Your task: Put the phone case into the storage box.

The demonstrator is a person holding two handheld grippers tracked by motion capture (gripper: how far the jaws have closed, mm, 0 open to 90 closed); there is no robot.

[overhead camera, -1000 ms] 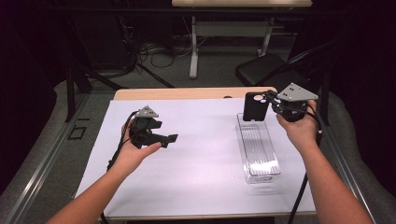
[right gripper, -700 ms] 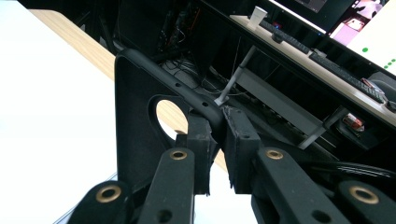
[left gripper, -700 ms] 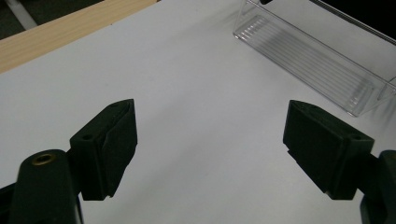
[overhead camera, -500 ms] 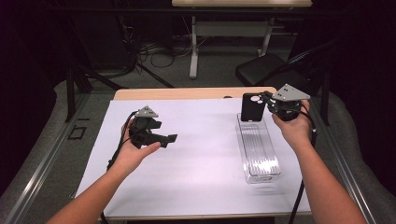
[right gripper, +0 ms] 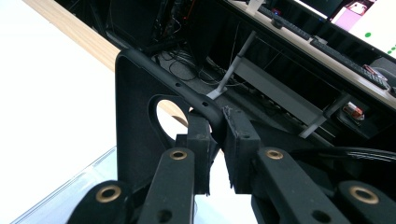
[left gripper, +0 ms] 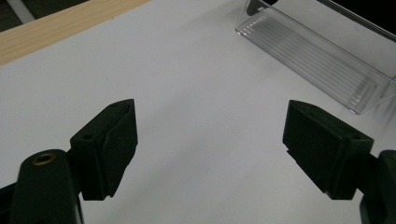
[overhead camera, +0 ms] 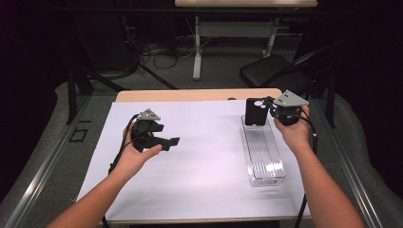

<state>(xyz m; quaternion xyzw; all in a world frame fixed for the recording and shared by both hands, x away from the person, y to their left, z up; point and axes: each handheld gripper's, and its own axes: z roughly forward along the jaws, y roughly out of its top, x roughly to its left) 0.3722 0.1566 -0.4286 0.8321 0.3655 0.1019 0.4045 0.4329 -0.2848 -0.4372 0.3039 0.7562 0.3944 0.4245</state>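
Observation:
A black phone case point(overhead camera: 256, 113) with a round camera hole hangs upright over the far end of a long clear plastic tray point(overhead camera: 263, 152). My right gripper point(overhead camera: 270, 108) is shut on the case's edge; in the right gripper view the two pads point(right gripper: 198, 144) pinch the rim of the case point(right gripper: 135, 116), with the tray point(right gripper: 70, 200) below. My left gripper point(overhead camera: 167, 138) hovers over the left half of the white sheet, jaws wide open and nothing between them. In the left gripper view, my left gripper point(left gripper: 210, 144) looks across bare sheet toward the tray point(left gripper: 317, 56).
A white sheet point(overhead camera: 204, 156) covers the wooden table, whose far edge point(overhead camera: 190, 95) shows as a bare strip. A black chair point(overhead camera: 271, 76) and a desk frame with cables stand on the floor behind the table.
My right hand has come down a little with the phone case, bringing it closer to the tray's far end. The left hand has stayed where it was.

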